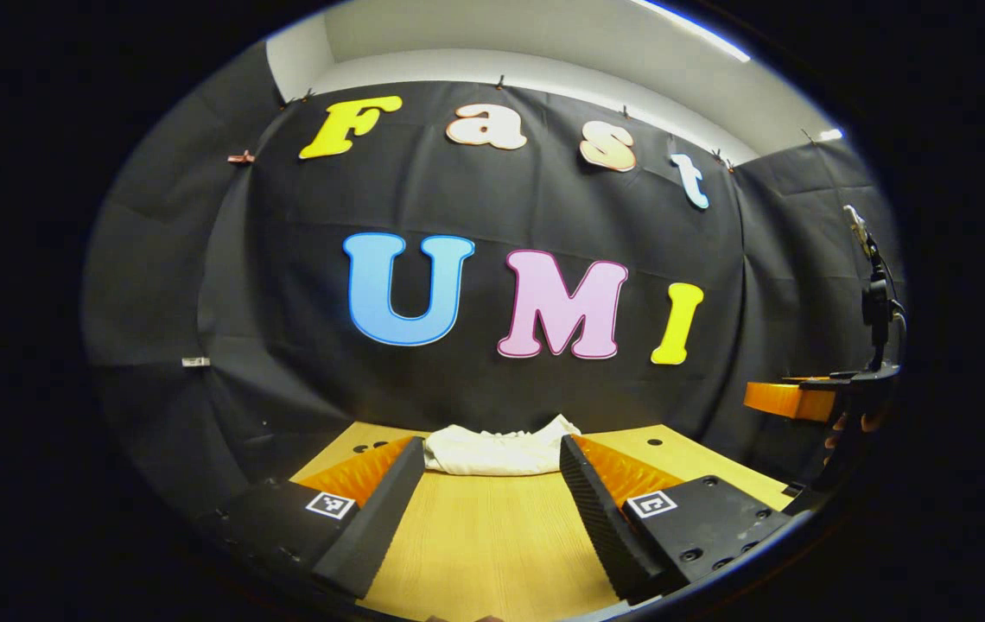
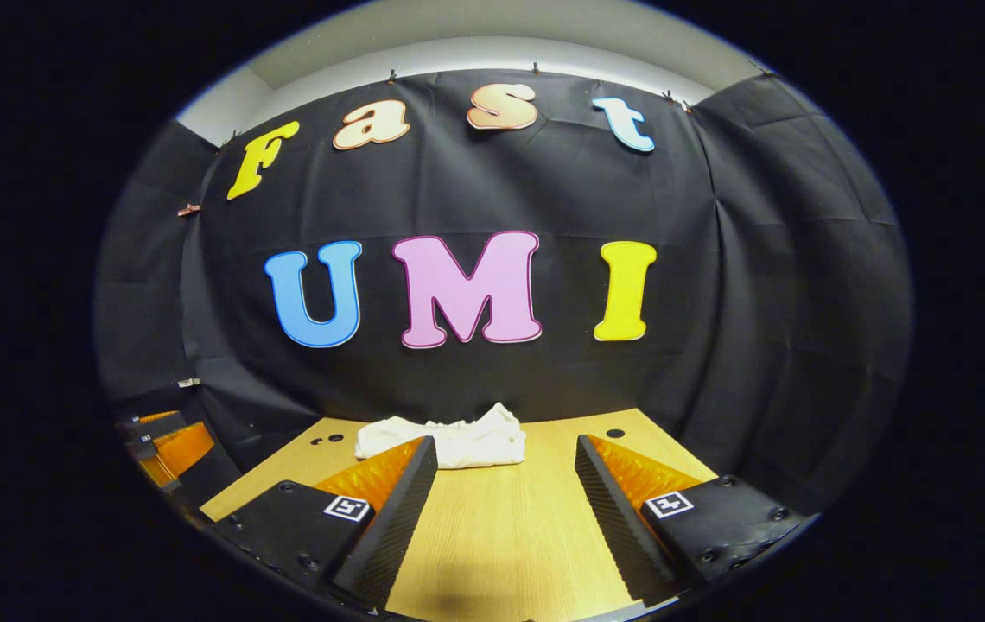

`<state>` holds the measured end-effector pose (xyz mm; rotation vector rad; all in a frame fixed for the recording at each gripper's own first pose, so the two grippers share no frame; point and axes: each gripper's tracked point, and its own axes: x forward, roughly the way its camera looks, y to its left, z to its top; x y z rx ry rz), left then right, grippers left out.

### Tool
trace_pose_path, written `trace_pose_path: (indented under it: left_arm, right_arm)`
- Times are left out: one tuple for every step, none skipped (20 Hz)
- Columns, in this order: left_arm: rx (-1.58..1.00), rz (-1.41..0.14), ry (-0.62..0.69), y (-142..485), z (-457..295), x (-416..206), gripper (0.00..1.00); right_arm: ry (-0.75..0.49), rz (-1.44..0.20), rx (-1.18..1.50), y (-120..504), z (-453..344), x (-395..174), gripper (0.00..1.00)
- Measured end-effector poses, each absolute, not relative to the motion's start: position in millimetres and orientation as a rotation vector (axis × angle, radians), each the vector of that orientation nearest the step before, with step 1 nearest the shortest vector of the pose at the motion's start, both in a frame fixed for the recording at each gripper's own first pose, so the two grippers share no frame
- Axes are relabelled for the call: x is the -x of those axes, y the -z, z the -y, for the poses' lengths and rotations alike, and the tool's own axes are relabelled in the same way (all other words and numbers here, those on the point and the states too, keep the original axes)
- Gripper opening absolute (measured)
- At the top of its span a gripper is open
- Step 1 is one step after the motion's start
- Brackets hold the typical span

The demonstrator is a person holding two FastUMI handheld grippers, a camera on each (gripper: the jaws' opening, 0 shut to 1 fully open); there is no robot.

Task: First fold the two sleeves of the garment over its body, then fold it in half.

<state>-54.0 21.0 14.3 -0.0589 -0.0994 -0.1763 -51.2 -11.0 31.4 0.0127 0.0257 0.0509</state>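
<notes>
In the left gripper view, bare wooden table (image 1: 492, 536) runs ahead to the white garment (image 1: 499, 451), bundled at the far edge by the black wall. My left gripper (image 1: 490, 462) gapes wide, holding nothing.

In the right gripper view, the garment (image 2: 445, 442) lies far left; my right gripper (image 2: 505, 462) is level, spread wide, empty.

A recording booth: black cloth walls (image 2: 760, 285) clipped up around a bare wooden desk (image 2: 501, 536), under a white ceiling (image 1: 544, 34).
</notes>
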Motion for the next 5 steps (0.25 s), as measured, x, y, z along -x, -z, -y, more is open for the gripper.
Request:
trace_pose_path:
  left_arm:
    - [0.069,0.075,0.168,-7,-22,58,0.94]
    - [0.073,0.051,0.163,2,-23,61,0.96]
    - [0.069,0.042,0.162,6,-23,64,0.96]
    - [0.062,0.036,0.163,9,-23,64,0.96]
    - [0.053,0.017,0.158,15,-24,65,0.96]
  right_arm:
    - [-0.049,-0.032,-0.018,-33,17,52,0.98]
    - [-0.043,-0.029,-0.024,-35,22,53,0.98]
    - [-0.038,-0.013,-0.031,-41,27,55,0.98]
    - [-0.036,-0.005,-0.033,-44,30,56,0.98]
    - [-0.035,-0.008,-0.028,-41,33,58,0.98]
